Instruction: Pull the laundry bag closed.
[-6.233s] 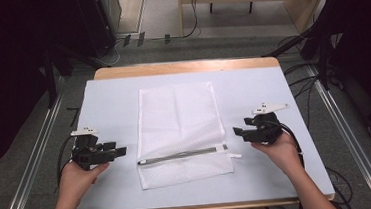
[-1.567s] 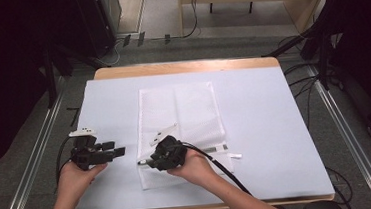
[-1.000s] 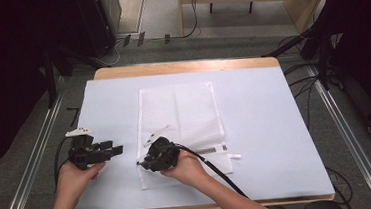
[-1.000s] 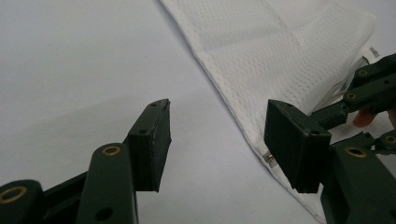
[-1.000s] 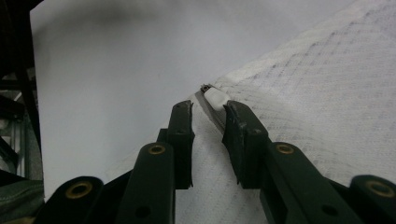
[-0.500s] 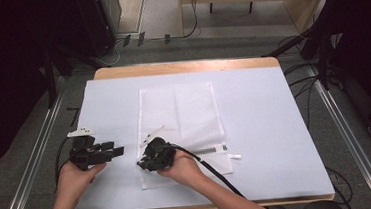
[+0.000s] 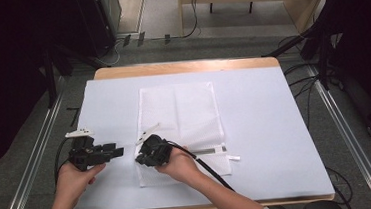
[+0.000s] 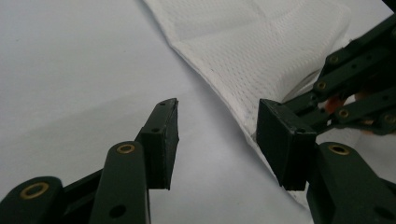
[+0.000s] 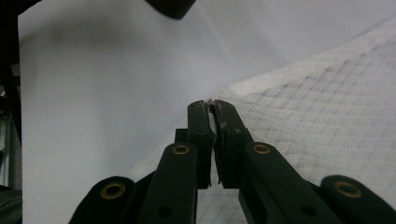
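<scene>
Two tongs at work: my right gripper (image 9: 212,105) pinched shut on the white mesh zip bag (image 7: 184,109); my left gripper (image 8: 217,135) waited wide beside it, zipper seemingly untouched.

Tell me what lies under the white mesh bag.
The mesh bag lies flat on the pale sheet covering the table. Whatever is directly beneath or inside it is hidden; no bulge shows.

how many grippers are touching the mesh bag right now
1: the right gripper is pinched shut on the white mesh bag's left edge; the left gripper hangs open beside it, apart.
</scene>
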Demonstrator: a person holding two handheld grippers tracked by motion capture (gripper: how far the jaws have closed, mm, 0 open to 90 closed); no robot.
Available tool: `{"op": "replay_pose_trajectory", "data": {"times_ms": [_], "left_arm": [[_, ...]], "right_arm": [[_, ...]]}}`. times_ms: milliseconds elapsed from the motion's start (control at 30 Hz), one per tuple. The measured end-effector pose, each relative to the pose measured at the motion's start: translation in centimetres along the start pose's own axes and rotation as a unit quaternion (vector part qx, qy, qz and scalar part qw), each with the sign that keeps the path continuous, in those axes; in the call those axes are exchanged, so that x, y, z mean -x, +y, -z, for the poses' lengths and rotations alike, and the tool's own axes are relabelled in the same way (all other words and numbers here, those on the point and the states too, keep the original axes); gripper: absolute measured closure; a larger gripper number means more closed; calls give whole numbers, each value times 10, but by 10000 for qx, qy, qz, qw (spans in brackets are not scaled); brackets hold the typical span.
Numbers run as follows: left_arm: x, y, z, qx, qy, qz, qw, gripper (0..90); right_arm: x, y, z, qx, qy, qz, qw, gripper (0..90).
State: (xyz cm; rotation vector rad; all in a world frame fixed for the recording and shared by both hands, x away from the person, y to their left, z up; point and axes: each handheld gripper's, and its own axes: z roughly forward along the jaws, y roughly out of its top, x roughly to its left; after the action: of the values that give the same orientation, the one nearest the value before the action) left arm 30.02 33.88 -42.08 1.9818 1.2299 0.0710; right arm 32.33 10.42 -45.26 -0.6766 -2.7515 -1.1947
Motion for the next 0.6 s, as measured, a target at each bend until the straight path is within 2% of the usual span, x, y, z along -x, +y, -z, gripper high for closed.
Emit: {"op": "replay_pose_trajectory", "data": {"times_ms": [67, 233, 600], "left_arm": [[2, 0, -1, -25, -39, -65, 10000, 495], [5, 1, -3, -47, -149, -188, 9997, 489], [16, 2, -16, -340, -460, -452, 9973, 489]], "right_arm": [[1, 2, 5, 63, -30, 70, 10000, 880], [5, 7, 16, 204, -63, 53, 9998, 880], [5, 11, 22, 357, -83, 40, 9993, 880]]}}
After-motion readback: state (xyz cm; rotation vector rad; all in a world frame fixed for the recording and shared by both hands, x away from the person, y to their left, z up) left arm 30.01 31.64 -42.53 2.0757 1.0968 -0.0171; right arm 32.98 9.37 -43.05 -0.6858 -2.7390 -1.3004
